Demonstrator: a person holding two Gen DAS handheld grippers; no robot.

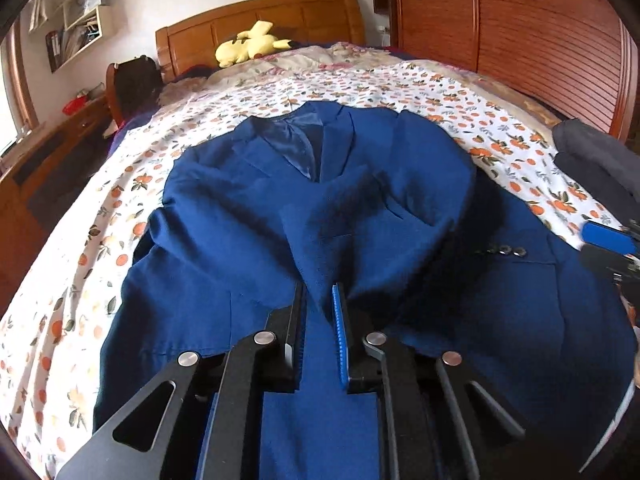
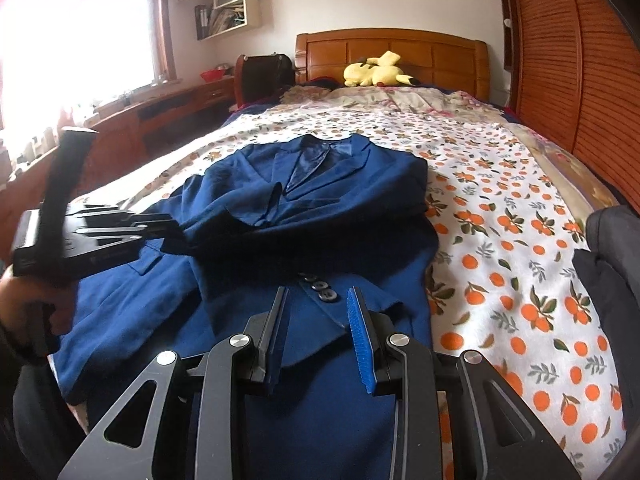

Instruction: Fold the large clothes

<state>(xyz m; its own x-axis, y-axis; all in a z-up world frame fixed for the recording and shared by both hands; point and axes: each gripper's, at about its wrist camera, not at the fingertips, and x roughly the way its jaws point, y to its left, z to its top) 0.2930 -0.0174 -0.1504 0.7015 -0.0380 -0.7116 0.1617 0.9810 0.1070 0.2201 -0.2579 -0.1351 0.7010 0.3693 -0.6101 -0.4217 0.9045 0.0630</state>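
One blue suit jacket (image 1: 320, 208) lies face up on the bed's orange-print sheet (image 1: 440, 96), collar towards the far headboard (image 1: 260, 20), with both sleeves folded in over the chest. The left gripper (image 1: 320, 292) is narrowed onto a raised ridge of the jacket's cloth. The right gripper (image 2: 318, 296) stands narrow over the near sleeve cuff; whether its pads press the fabric is hard to make out. Four cuff buttons (image 2: 320, 284) show. One yellow plush toy (image 2: 376, 70) lies by the headboard. A dark garment (image 2: 612, 264) is cut off at the right edge. Only the right wrist view shows the window (image 2: 80, 32) and the person's hand (image 2: 32, 300) holding the left gripper.
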